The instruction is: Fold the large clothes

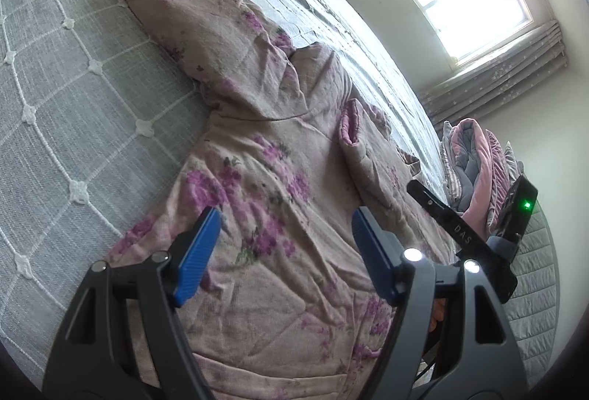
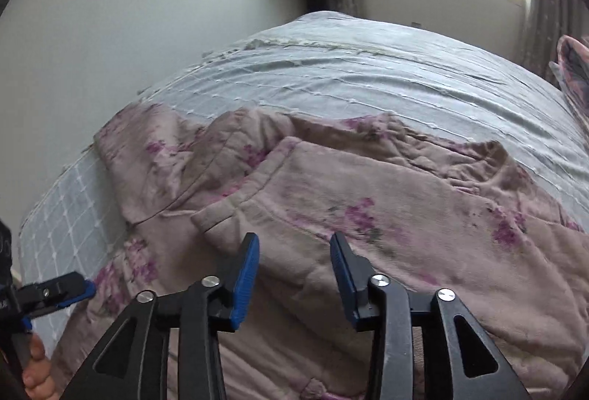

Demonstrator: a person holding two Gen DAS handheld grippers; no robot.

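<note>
Above the bed [image 1: 73,98], both tools hang with jaws spread wide — left tool [image 1: 287,238], right tool [image 2: 294,260] — gripping nothing. Beneath them the floral quilted garment [image 1: 257,157] lies crumpled across the grey bedspread.

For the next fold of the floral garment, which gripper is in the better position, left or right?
Probably the right gripper. It is open, just above the folded-over sleeve cuff of the floral garment. The left gripper, also open, is over the flat body, with no edge between its fingers.
</note>
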